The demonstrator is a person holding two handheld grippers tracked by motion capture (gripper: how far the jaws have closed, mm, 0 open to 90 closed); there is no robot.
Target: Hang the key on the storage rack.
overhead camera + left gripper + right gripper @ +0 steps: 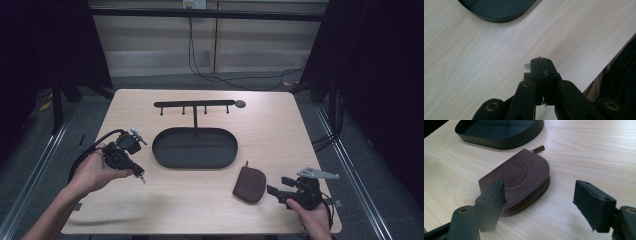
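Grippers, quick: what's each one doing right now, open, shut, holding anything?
Left gripper: shut on a thin metal ring, pinched between its pads above the table.
Right gripper: open, holding nothing, its jaws either side of the brown zip pouch.

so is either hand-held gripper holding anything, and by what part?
The left hand-held gripper is shut on a thin metal ring, pinched by its edge. The right hand-held gripper is open, holding nothing, around the brown pouch.

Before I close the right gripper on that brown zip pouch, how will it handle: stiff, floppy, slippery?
The pouch looks like embossed leather lying flat, so probably light and fairly soft; it may flex between the pads. Its smooth face on the bare table could slide if pushed. The right gripper stands open around its near end, not touching it.
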